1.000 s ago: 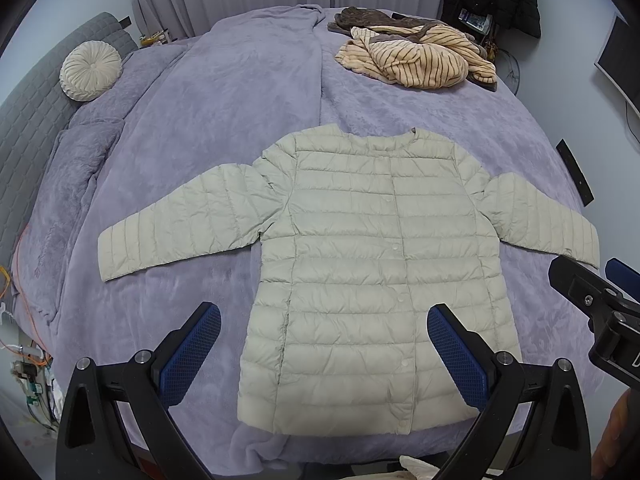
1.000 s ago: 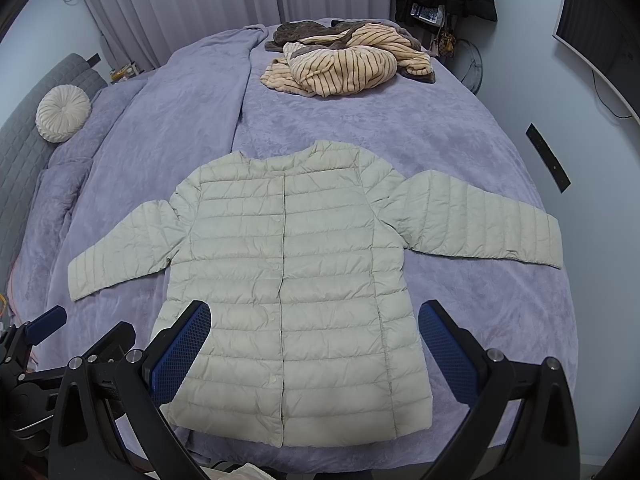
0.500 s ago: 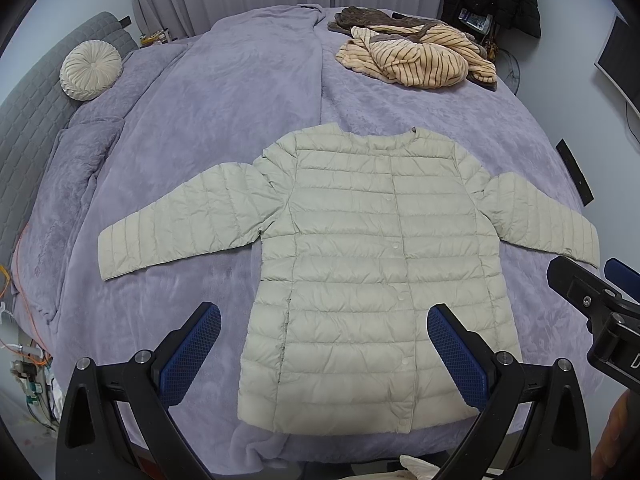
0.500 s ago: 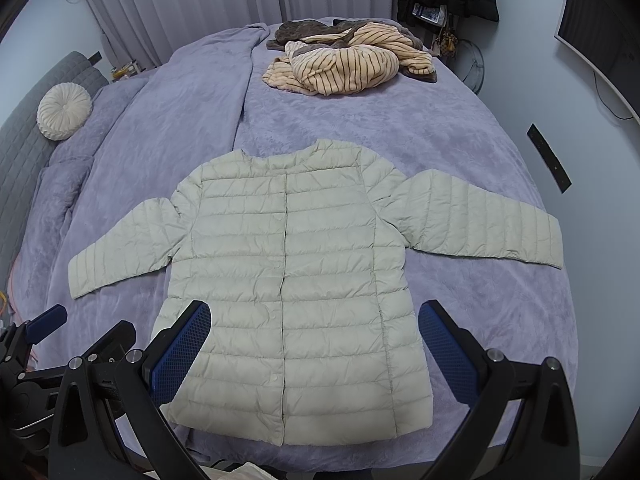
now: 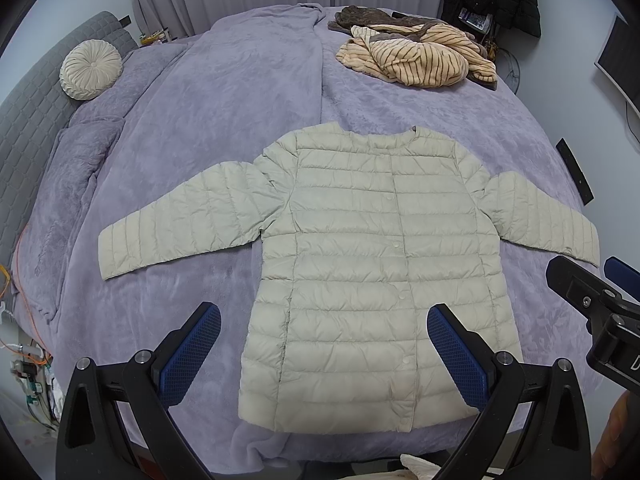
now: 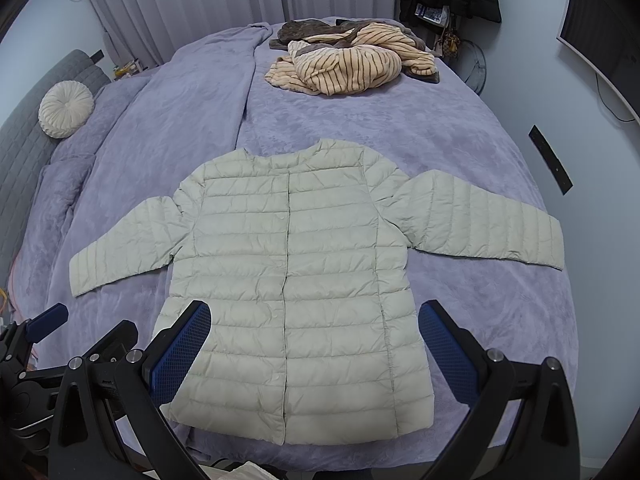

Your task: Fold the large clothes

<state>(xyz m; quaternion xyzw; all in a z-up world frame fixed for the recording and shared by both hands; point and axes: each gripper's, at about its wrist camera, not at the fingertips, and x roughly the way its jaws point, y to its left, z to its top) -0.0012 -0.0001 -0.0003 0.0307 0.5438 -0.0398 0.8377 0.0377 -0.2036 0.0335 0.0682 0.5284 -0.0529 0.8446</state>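
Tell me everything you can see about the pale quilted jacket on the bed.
The pale grey-green quilted puffer jacket lies flat, front up, on the purple plush bed cover, collar pointing away from the cameras and hem nearest them. It looks thin and padded, with horizontal stitched rows. The round collarless neck and the snap-button front are closed. Both sleeves spread out sideways, slightly downward. Nothing rests on it; both grippers are open above its hem, not touching it.

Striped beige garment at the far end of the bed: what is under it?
The crumpled beige striped garment lies partly on a brown fuzzy garment, which shows behind it and at its right, both on the purple plush blanket. Anything else beneath is hidden.
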